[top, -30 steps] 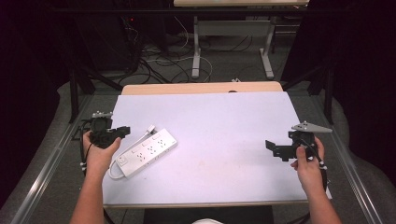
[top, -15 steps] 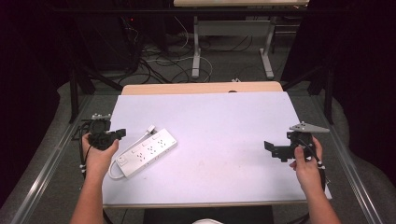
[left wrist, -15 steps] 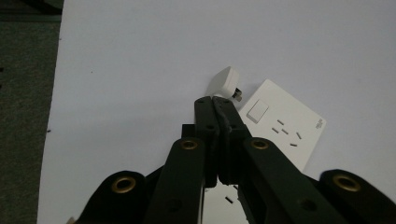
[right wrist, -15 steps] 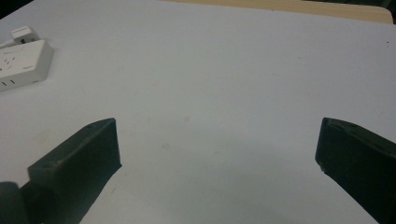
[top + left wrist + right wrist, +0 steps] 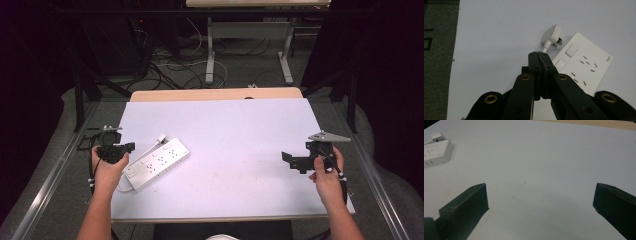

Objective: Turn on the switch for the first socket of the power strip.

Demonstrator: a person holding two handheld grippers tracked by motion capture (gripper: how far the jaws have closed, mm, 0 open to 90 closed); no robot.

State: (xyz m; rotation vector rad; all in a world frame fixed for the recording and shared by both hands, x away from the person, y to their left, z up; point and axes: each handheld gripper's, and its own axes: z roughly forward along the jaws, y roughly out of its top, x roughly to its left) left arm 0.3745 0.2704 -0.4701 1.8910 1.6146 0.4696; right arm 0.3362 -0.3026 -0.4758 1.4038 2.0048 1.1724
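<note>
A white power strip [image 5: 157, 161] lies at an angle on the left part of the white table [image 5: 235, 125]. Its white plug [image 5: 161, 138] rests just beyond it, and the cable runs back toward my left gripper [image 5: 130, 147]. In the left gripper view that gripper [image 5: 539, 53] has its jaws pressed together with nothing clearly between them. The plug [image 5: 551, 35] lies just past the tips and the strip [image 5: 584, 67] to their right. My right gripper [image 5: 289, 160] hovers open over the right side. In the right gripper view its jaws [image 5: 541, 192] are spread wide, with the strip [image 5: 436, 152] far off.
A bare wooden strip [image 5: 215, 94] borders the table's far edge. Metal rails [image 5: 55, 170] run along both sides. Beyond the table are desk legs [image 5: 210, 55] and loose cables on the floor.
My left gripper has drawn back slightly toward the table's left edge. The right gripper has shifted a little. The power strip has not moved.
</note>
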